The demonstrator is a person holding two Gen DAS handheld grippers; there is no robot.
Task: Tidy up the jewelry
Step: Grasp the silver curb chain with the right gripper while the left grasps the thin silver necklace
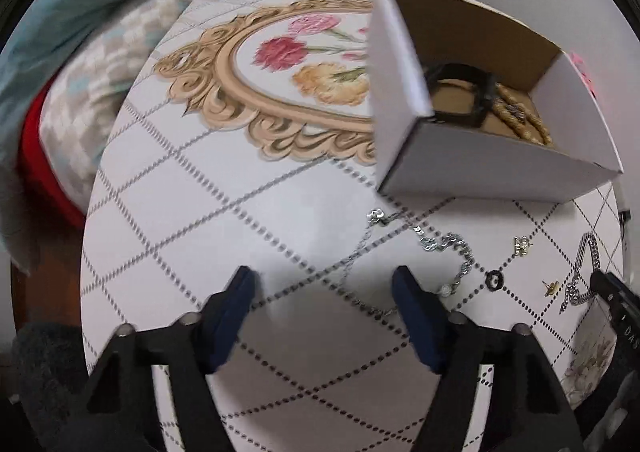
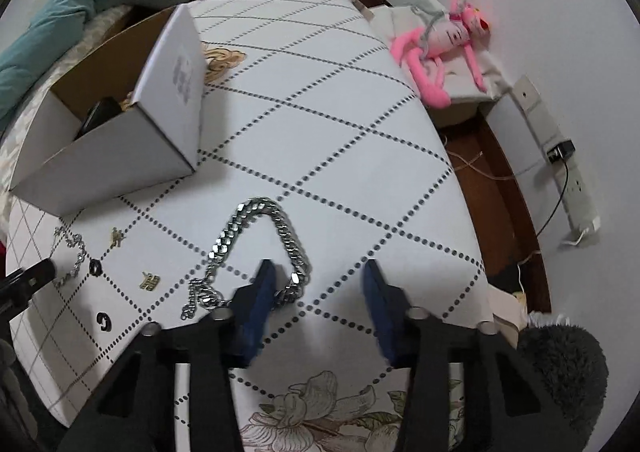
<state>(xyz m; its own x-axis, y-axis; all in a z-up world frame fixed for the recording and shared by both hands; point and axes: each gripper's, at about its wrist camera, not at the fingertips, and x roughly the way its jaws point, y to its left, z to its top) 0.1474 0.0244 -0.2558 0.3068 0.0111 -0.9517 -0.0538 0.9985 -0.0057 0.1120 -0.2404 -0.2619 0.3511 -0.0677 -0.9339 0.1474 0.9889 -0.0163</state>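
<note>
A white cardboard box (image 1: 492, 168) (image 2: 120, 148) stands on the patterned table and holds a black bracelet (image 1: 460, 92) and a gold chain (image 1: 520, 120). A thin silver necklace (image 1: 444, 248) lies just ahead of my open, empty left gripper (image 1: 324, 280). Beside it lie a small crystal earring (image 1: 521, 245), a black ring (image 1: 495, 281) and a gold stud (image 1: 550, 288). A thick silver chain (image 2: 256, 248) lies in front of my open, empty right gripper (image 2: 320, 272), with its clasp end by the left finger. A gold piece (image 2: 150, 281) and a black hoop (image 2: 104, 321) lie to its left.
The table (image 2: 360, 156) is white with dotted diamond lines and flower prints. Blankets and pillows (image 1: 80, 52) lie beyond its left edge. A pink plush toy (image 2: 440, 44) and a power strip (image 2: 576, 188) sit on the floor to the right.
</note>
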